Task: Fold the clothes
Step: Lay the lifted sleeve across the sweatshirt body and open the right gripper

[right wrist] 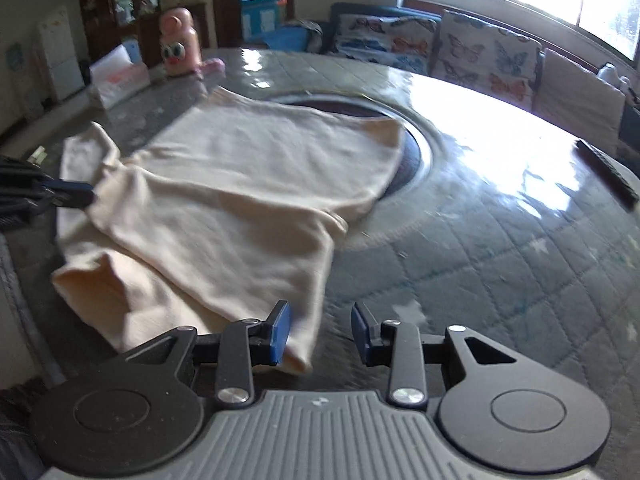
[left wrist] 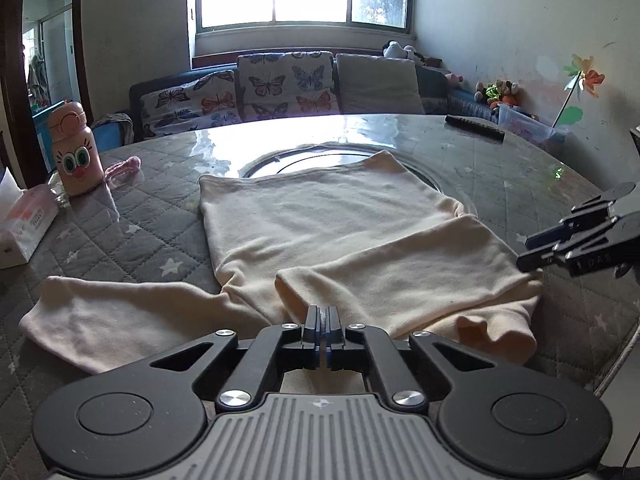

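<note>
Cream shirt (left wrist: 320,236) lies spread on the quilted table (left wrist: 140,216), its hem reaching the dark round inset at the table's middle. One sleeve stretches out flat to my left, and the other is folded across the body, with the collar end bunched nearest me. My left tongs (left wrist: 321,320) are clenched, fingers pressed together right at the edge of the folded sleeve; whether a bit of cloth is pinched between them I cannot tell. My right tongs (right wrist: 320,330) are released, blue pads apart, hovering at the shirt's near corner with the left pad (right wrist: 279,332) just over the fabric edge. A pink cartoon bottle (left wrist: 74,150) stands beside a tissue box (left wrist: 22,222) at the far left of the table, well apart from the shirt.
</note>
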Demonstrator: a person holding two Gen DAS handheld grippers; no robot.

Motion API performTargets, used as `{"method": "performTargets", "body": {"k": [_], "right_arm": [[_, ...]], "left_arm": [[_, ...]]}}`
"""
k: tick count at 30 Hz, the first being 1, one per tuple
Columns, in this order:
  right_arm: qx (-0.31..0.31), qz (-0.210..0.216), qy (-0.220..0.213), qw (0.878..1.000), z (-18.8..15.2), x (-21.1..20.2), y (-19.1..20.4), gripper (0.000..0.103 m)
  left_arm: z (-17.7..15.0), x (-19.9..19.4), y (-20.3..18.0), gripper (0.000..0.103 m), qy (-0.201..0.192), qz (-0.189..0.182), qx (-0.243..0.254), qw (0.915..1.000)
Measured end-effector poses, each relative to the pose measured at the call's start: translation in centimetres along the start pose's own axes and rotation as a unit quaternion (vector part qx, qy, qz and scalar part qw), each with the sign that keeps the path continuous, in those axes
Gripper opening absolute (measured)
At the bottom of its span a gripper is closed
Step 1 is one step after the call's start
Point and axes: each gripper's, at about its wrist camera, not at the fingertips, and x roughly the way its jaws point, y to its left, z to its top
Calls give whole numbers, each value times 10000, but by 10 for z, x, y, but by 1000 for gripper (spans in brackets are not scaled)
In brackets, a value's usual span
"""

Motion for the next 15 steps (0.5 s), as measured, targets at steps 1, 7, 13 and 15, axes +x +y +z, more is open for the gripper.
{"method": "performTargets", "body": {"k": [1, 7, 13, 15], "right_arm": [[27, 5, -11, 10000, 0, -1, -2, 33], [25, 126, -433, 9990, 21, -2, -1, 33], [-174, 373, -553, 9976, 42, 20, 14, 33], [-163, 388, -504, 9978, 45, 31, 17, 33]], "left_arm": [[-2, 2, 1, 3, 55, 33, 13, 10000], [-1, 4, 7, 4, 108, 191, -117, 9997], [8, 6, -4, 6, -71, -84, 10, 9999], [7, 17, -4, 6, 52, -91, 8, 9999]]}}
